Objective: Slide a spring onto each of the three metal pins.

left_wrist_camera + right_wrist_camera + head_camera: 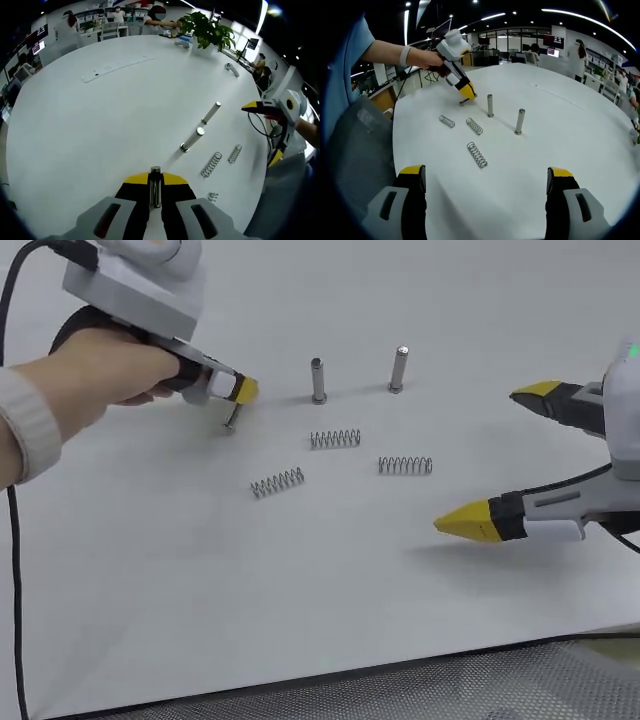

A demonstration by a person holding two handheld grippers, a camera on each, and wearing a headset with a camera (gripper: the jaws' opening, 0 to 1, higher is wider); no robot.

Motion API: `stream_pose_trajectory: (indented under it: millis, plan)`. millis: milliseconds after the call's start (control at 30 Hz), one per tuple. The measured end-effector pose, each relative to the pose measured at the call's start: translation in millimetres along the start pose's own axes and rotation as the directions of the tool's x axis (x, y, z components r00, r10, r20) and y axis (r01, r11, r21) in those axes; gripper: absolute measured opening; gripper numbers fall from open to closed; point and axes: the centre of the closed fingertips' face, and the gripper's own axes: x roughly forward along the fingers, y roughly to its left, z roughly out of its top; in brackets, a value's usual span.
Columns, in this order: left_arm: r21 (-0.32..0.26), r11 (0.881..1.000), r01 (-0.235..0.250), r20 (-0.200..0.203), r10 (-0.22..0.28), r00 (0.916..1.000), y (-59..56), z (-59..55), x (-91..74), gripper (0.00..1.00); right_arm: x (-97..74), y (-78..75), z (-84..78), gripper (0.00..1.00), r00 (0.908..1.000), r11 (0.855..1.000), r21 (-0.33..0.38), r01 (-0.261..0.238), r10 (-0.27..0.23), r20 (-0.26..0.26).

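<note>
My left gripper (240, 392) (155, 177) is shut on a metal pin (232, 418) (155, 190), held tilted with its lower end close to the white table. Two other pins (318, 380) (398, 370) stand upright behind the springs. Three springs (335, 439) (405, 466) (277, 483) lie loose on the table in front of them. My right gripper (490, 460) (486, 175) hovers open at the right, nothing between its jaws. The right gripper view has the springs (477, 154) (474, 126) (447, 121), the upright pins (490, 105) (520, 121) and the left gripper (466, 91).
The round white table (200, 590) has its near edge at the bottom, with a grey mesh chair (480, 690) below it. A potted plant (207, 32) and a flat white strip (117, 67) lie far across the table. A black cable (12, 570) hangs at the left.
</note>
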Motion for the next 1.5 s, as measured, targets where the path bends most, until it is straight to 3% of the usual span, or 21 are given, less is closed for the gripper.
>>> stream_pose_trajectory:
  millis: [267,867,1333,1500]
  plan:
    - [-0.007,1.000,-0.002,0.012,0.002,0.9999,7.1,-1.4,-6.1,0.00,0.2,-0.6,1.5,1.00,1.0000,1.000,-0.001,0.002,-0.002,0.003]
    - [-0.021,1.000,-0.002,0.035,0.003,0.9994,7.7,-0.5,-20.0,0.00,1.6,1.6,1.3,1.00,1.0000,1.000,-0.001,-0.004,0.004,0.003]
    - [-0.010,1.000,-0.011,0.061,0.012,0.9981,-0.5,1.9,-22.5,0.00,1.5,2.0,1.1,1.00,1.0000,1.000,-0.001,-0.003,0.003,0.003]
    - [-0.003,1.000,-0.010,0.070,0.010,0.9975,2.8,4.9,-17.4,0.00,1.4,2.3,1.1,1.00,1.0000,1.000,-0.002,-0.003,0.003,0.004]
